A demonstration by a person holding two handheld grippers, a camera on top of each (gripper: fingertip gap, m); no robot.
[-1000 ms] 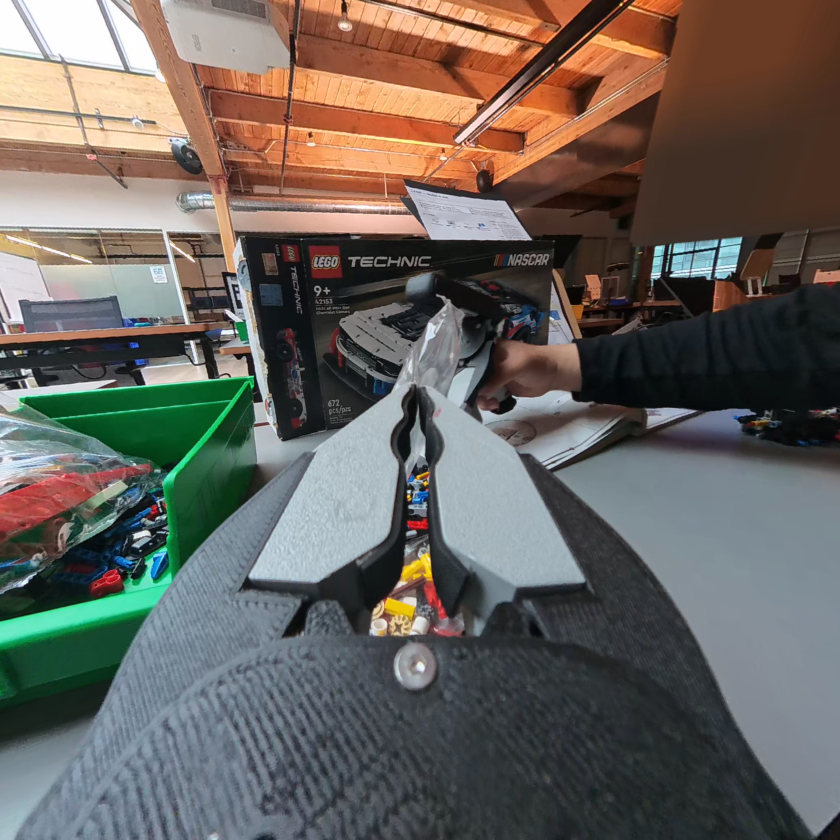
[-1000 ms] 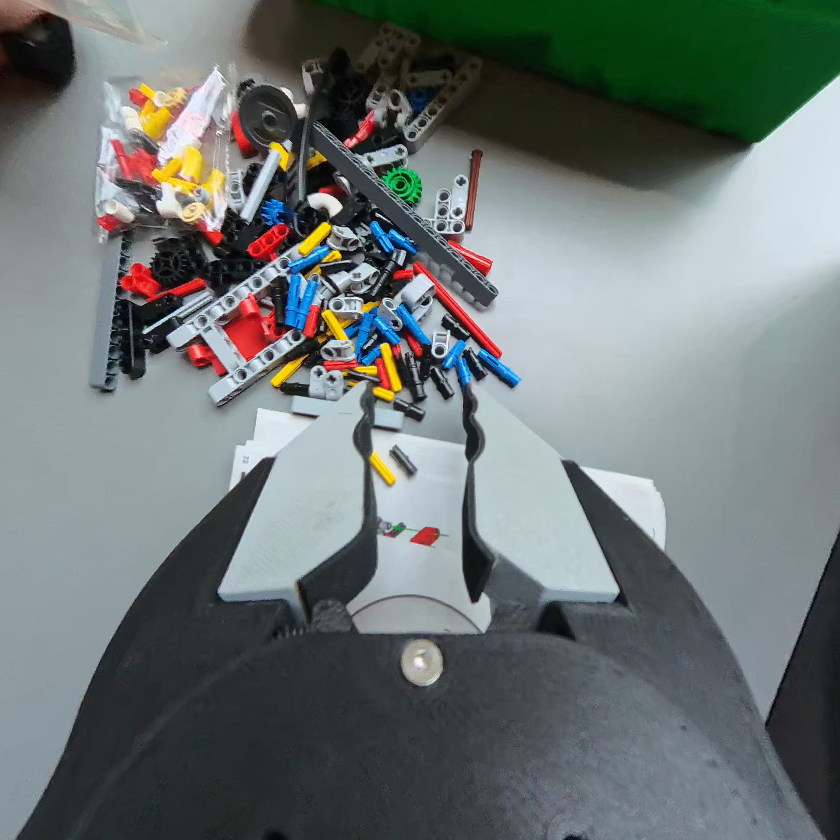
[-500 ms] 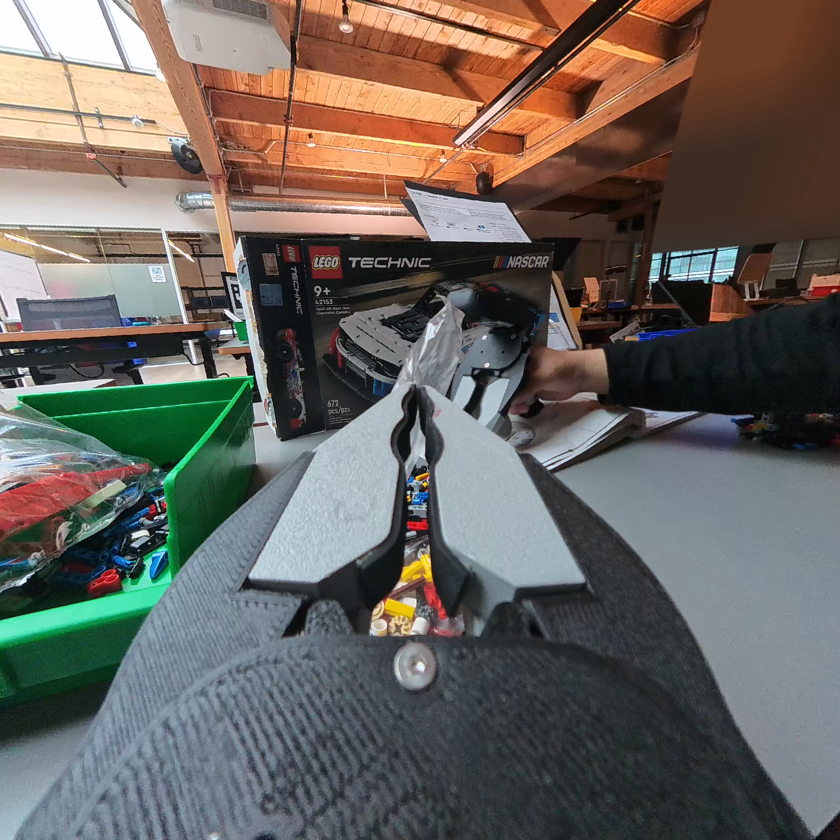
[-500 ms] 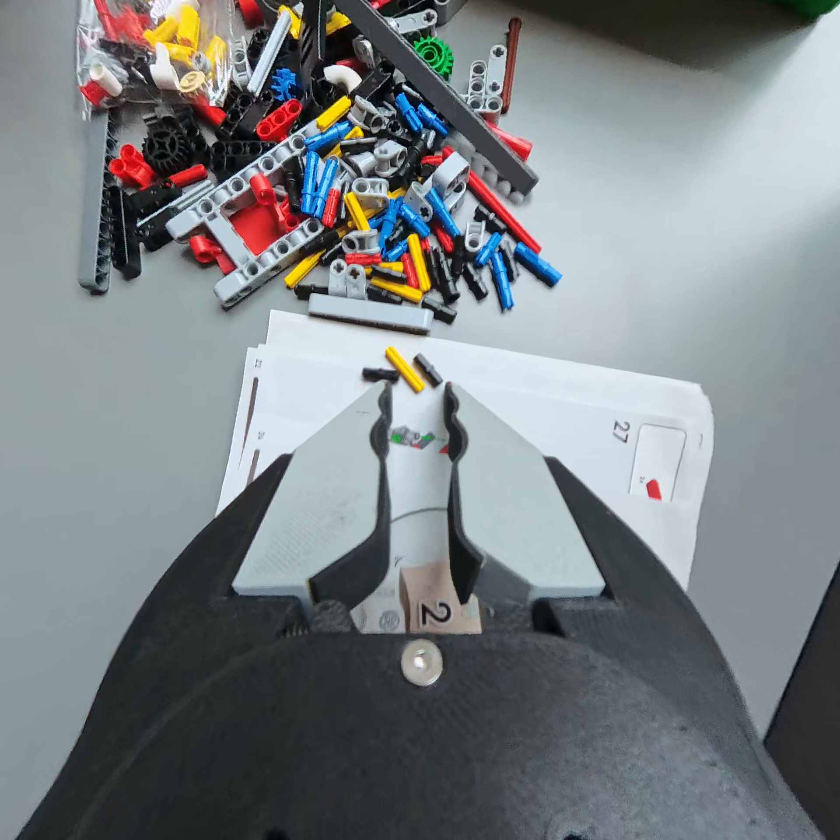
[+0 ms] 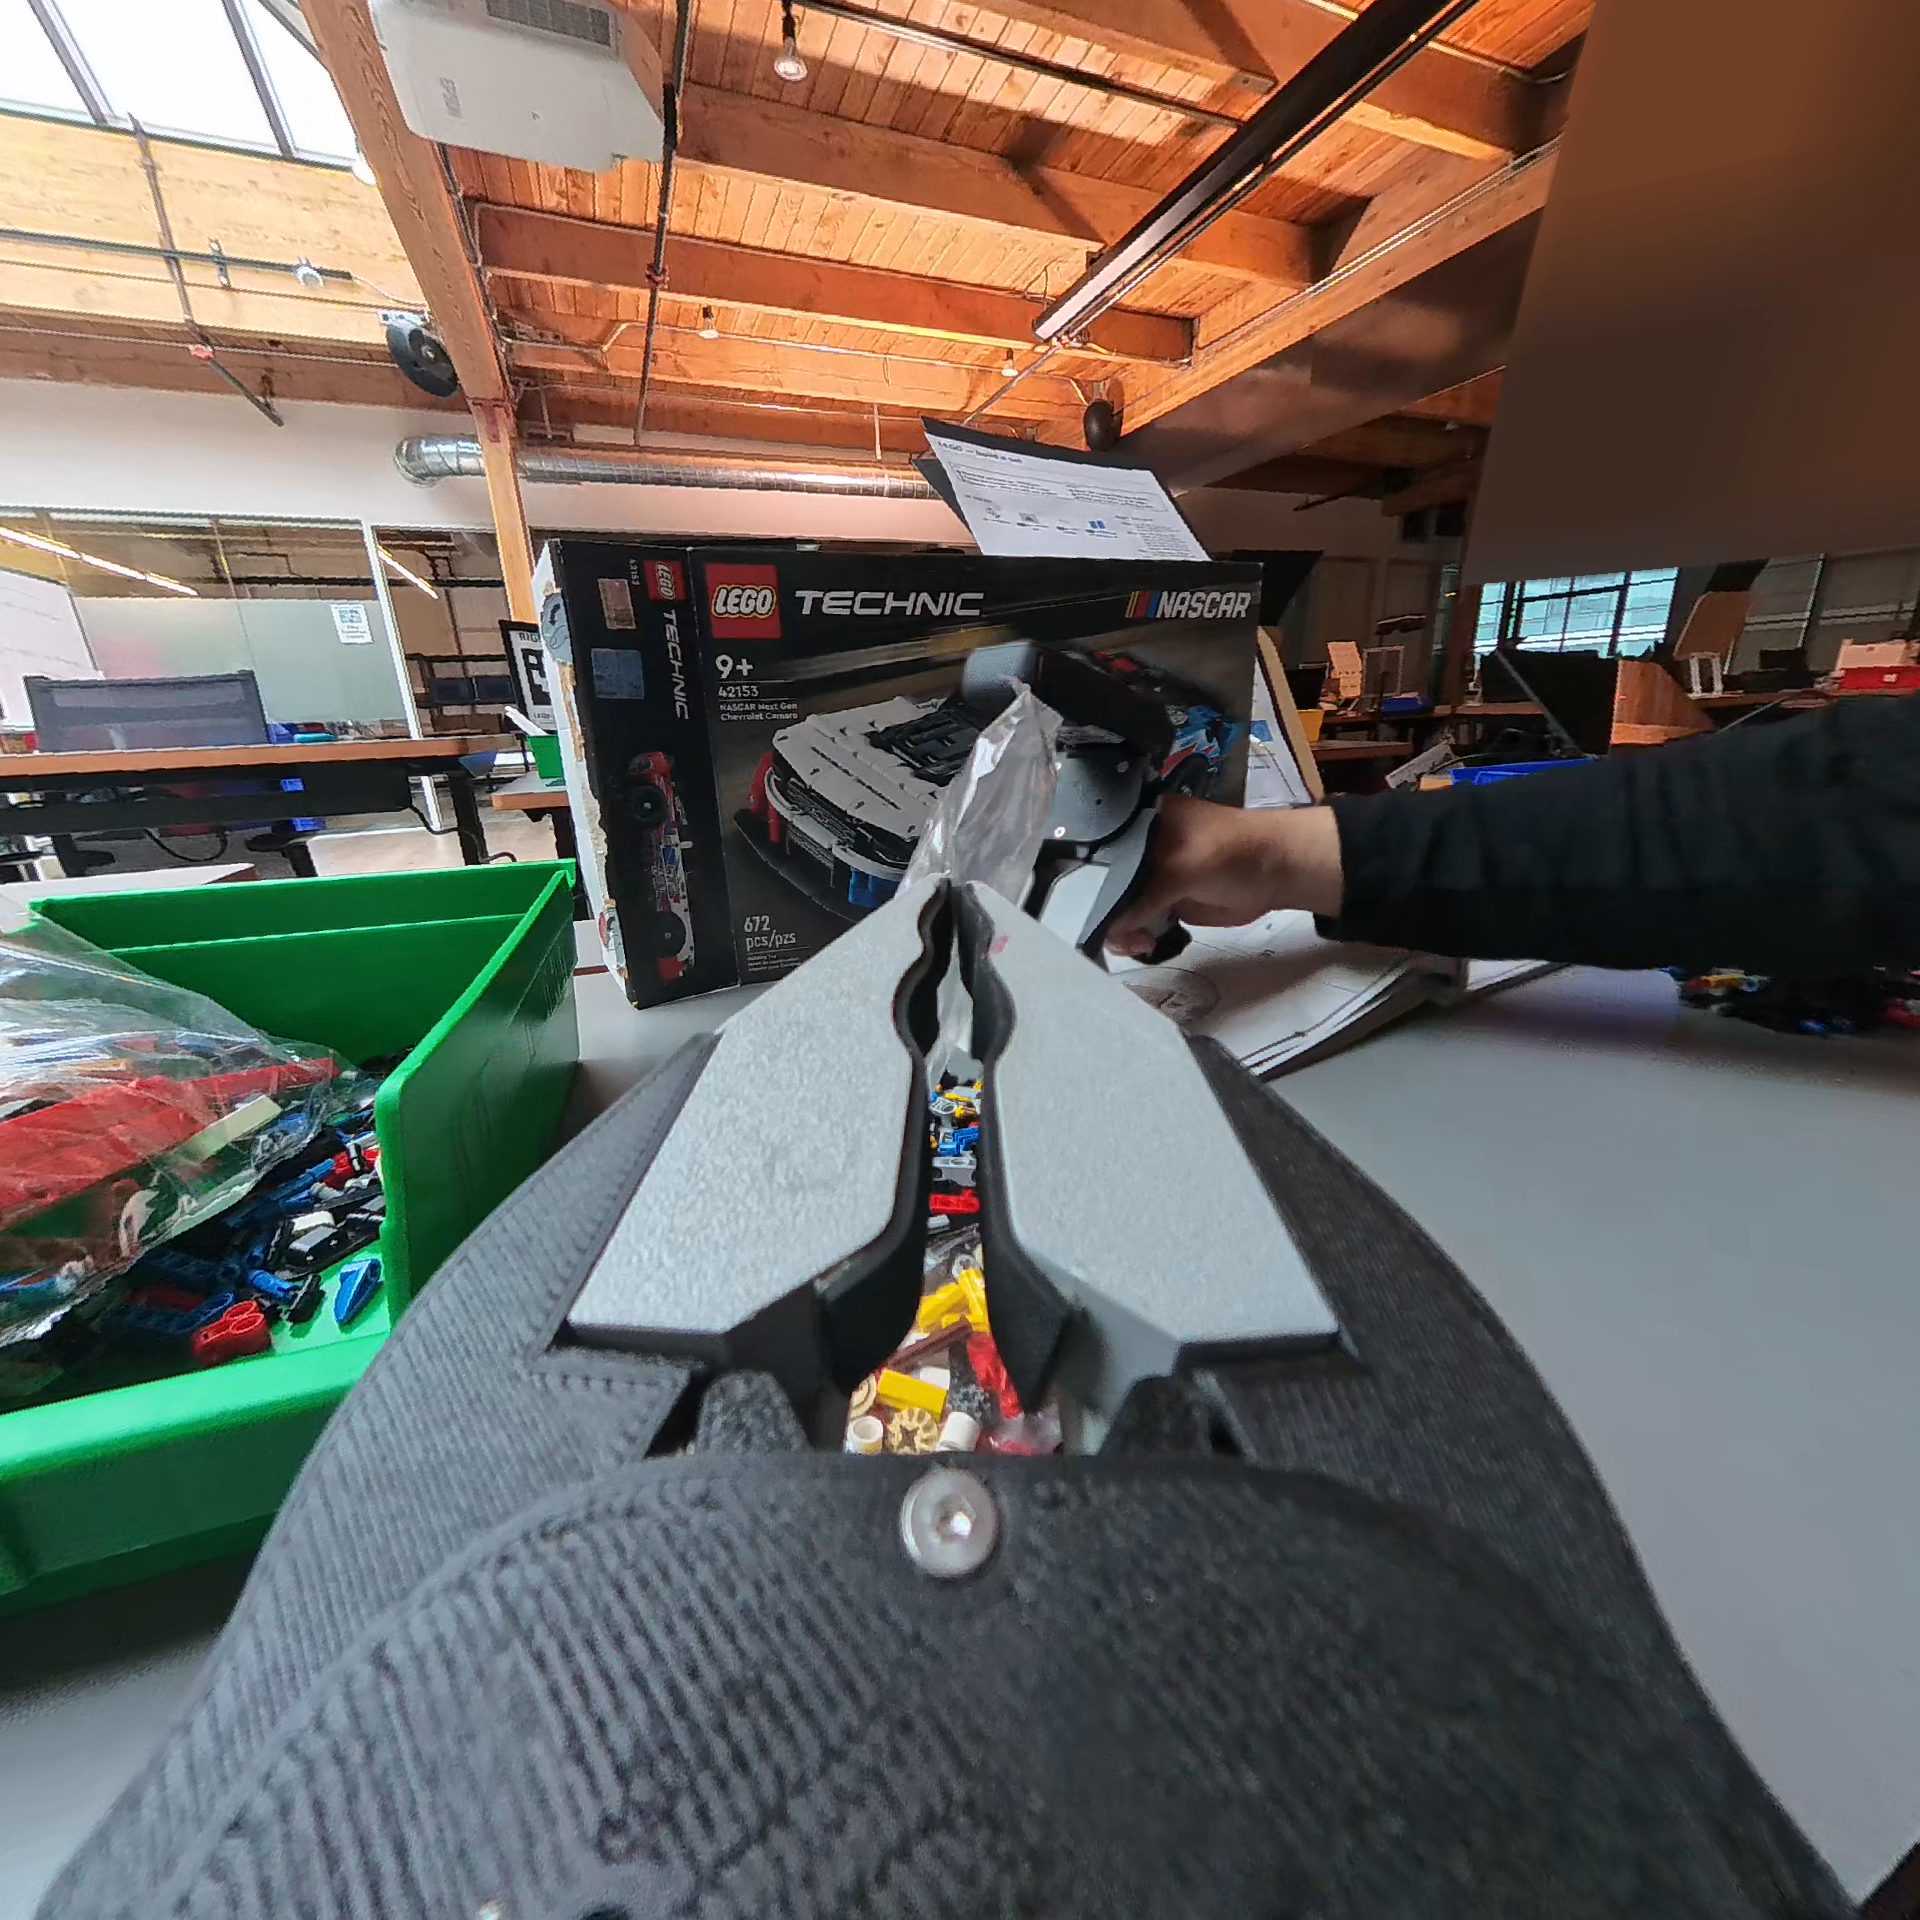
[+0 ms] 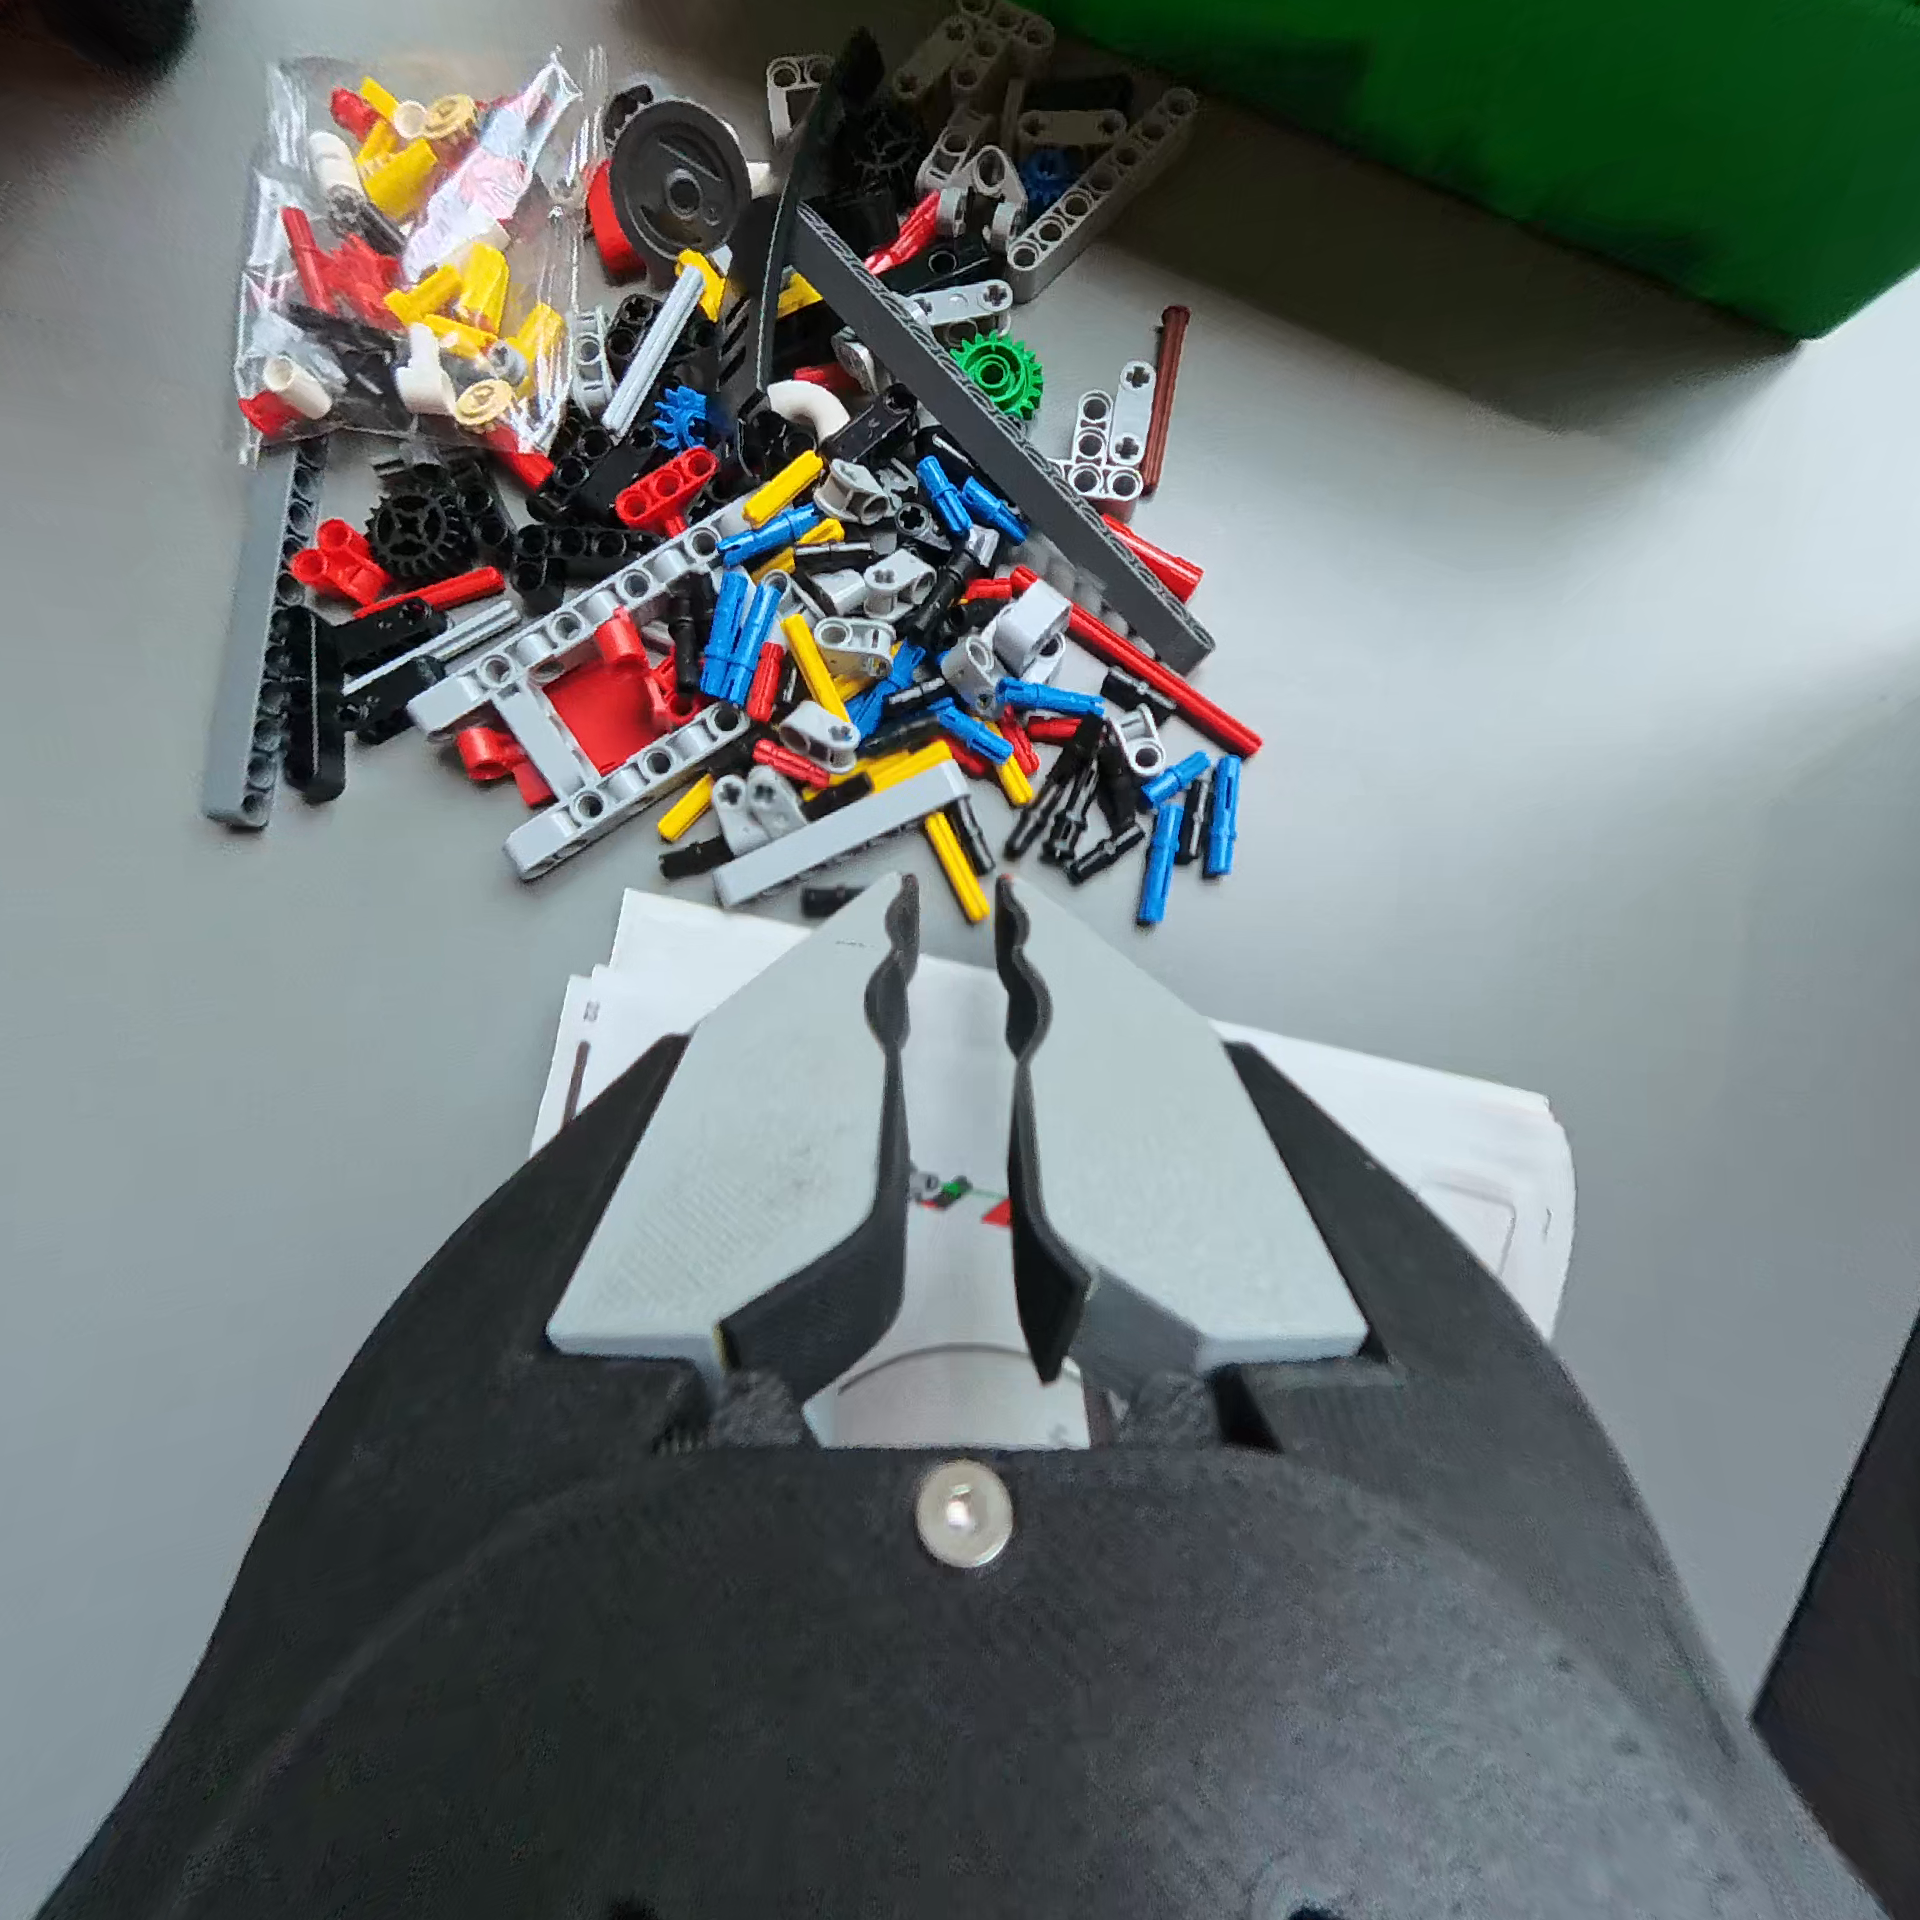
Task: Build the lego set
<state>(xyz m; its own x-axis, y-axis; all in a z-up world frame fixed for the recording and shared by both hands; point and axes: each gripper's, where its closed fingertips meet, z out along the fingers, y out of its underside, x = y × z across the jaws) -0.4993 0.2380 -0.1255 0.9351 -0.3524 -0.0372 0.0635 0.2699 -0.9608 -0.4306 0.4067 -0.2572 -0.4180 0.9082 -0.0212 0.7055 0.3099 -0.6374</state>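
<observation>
My left gripper [image 5: 956,896] is shut on a crumpled clear plastic bag [image 5: 985,800] whose top sticks up past the fingertips. Loose Lego pieces [image 5: 935,1340] show on the table through the gap below it. In the right wrist view a pile of loose Technic pieces [image 6: 831,623] lies on the grey table, with a small sealed bag of pieces [image 6: 405,260] at its left. My right gripper [image 6: 956,896] is open with a narrow gap, its tips at the pile's near edge, just short of a yellow pin [image 6: 958,864]. It also shows in the left wrist view [image 5: 1101,831], held by a hand.
An instruction booklet [image 6: 1455,1174] lies under my right gripper. A green bin [image 5: 468,1018] with bagged parts stands left, and shows in the right wrist view [image 6: 1558,135] beyond the pile. The Lego set box [image 5: 914,727] stands upright behind.
My right gripper drew back over the booklet while narrowing its jaws, then came forward again to the pile's edge at the yellow pin. My left gripper has kept still, holding the bag.
</observation>
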